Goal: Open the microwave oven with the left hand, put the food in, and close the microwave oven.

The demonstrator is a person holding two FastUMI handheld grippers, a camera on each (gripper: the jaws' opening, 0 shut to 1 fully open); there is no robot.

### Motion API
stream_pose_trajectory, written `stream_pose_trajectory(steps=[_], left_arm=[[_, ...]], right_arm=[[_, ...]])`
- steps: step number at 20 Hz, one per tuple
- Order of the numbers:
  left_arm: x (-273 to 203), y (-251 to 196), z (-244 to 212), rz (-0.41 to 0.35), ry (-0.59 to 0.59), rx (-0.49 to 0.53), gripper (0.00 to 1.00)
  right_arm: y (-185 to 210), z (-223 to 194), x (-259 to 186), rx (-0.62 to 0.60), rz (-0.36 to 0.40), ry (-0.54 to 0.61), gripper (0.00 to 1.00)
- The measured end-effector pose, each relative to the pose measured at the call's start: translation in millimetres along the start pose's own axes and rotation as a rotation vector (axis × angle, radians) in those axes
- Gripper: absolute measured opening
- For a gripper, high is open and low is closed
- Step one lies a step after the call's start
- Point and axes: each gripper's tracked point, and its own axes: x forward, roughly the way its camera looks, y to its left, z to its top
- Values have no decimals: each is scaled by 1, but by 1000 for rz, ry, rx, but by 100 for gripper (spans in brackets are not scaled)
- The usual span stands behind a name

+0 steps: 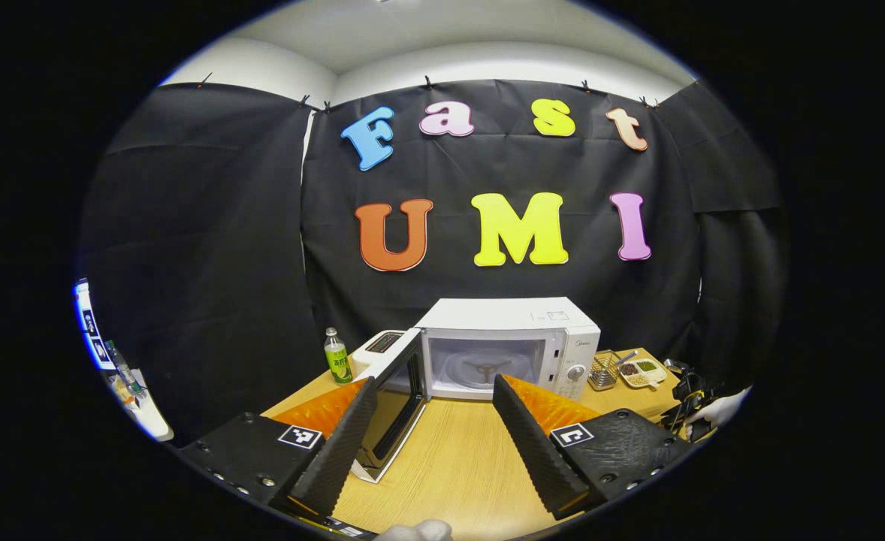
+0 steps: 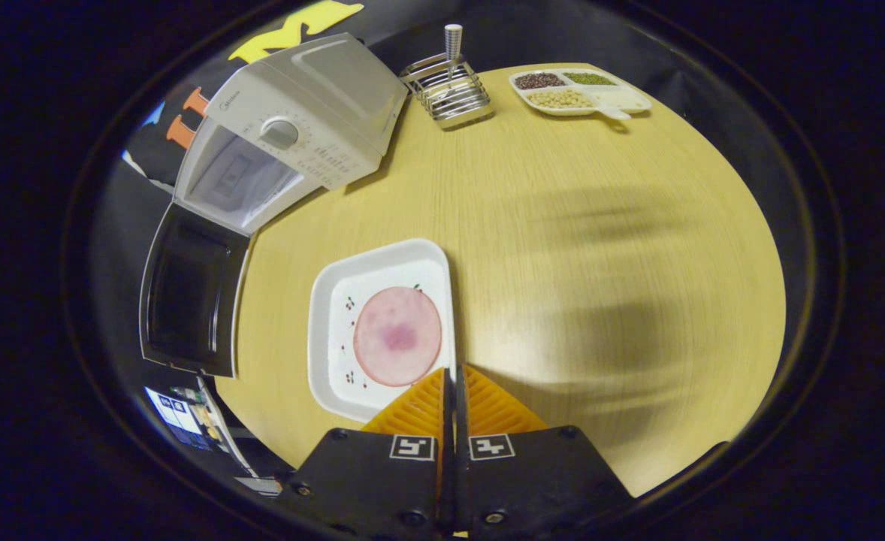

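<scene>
The white microwave (image 1: 508, 346) stands at the back of the wooden table (image 1: 457, 458), its door (image 1: 401, 398) swung open to the left and the bare turntable showing inside. My left gripper (image 1: 435, 382) is open and holds nothing, hovering in front of the cavity. In the right gripper view, a white square plate (image 2: 337, 315) carries a round pink slice of meat (image 2: 397, 336). My right gripper (image 2: 450, 373) is shut on the plate's right rim. The microwave (image 2: 300, 113) and its open door (image 2: 191, 289) lie to the upper left of the plate.
A wire rack (image 2: 446, 94) and a divided dish of beans (image 2: 578, 90) sit right of the microwave at the table's back. A green bottle (image 1: 336, 357) and a white toaster-like box (image 1: 382, 344) stand left of it. A gloved hand (image 1: 720, 409) shows at the right edge.
</scene>
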Motion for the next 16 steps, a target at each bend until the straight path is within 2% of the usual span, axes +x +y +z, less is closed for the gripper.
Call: stream_pose_trajectory(steps=[7, 16], left_arm=[[9, 36, -10, -22, 19, -27, 95], [39, 57, -4, -106, 31, -8, 95]], right_arm=[[41, -10, -13, 181, 117, -55, 3], [149, 12, -36, 256, 254, -225, 3]])
